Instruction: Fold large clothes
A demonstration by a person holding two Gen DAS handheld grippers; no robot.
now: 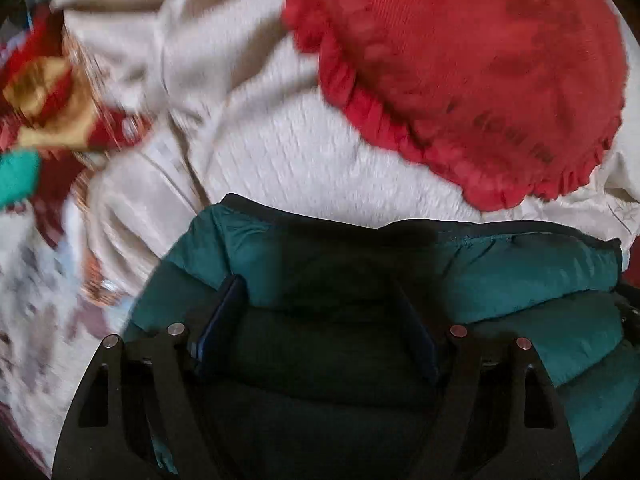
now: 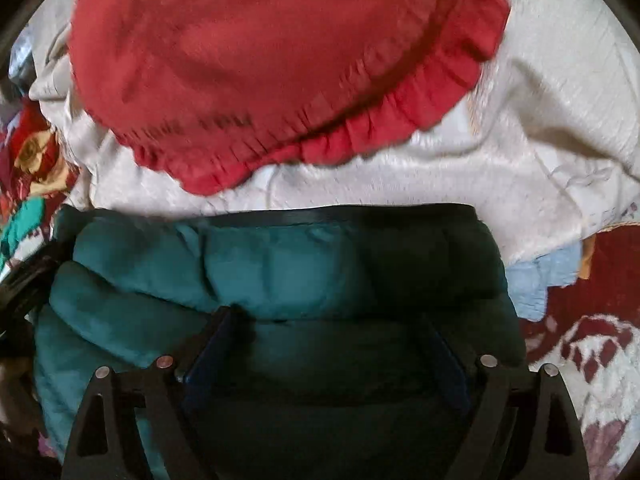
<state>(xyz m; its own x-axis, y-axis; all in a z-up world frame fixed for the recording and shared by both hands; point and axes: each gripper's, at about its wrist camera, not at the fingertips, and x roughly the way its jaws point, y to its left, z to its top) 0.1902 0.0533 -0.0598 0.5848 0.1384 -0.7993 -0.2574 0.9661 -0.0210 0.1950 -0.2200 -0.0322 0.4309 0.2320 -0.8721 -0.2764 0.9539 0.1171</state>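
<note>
A teal quilted puffer jacket [image 1: 520, 280] [image 2: 260, 272] lies folded in a thick bundle on a cream bedspread [image 1: 280, 152] [image 2: 520, 140], its dark-trimmed edge facing away. My left gripper [image 1: 320, 308] points down over the bundle's left part, jaws wide apart. One blue-padded finger [image 1: 224, 320] rests against the fabric, and I see no pinch. My right gripper [image 2: 330, 332] hovers over the right part, also wide, with the jacket spread beneath and between its fingers. The left gripper's black frame [image 2: 24, 280] shows at the left edge of the right wrist view.
A round red cushion [image 1: 460, 80] [image 2: 260, 60] with a frilled rim lies just beyond the jacket. Red-and-gold patterned fabric [image 1: 48, 96] [image 2: 36, 160] is heaped at the left. A light blue cloth [image 2: 532, 284] and a red-and-white patterned cover [image 2: 580, 340] lie at the right.
</note>
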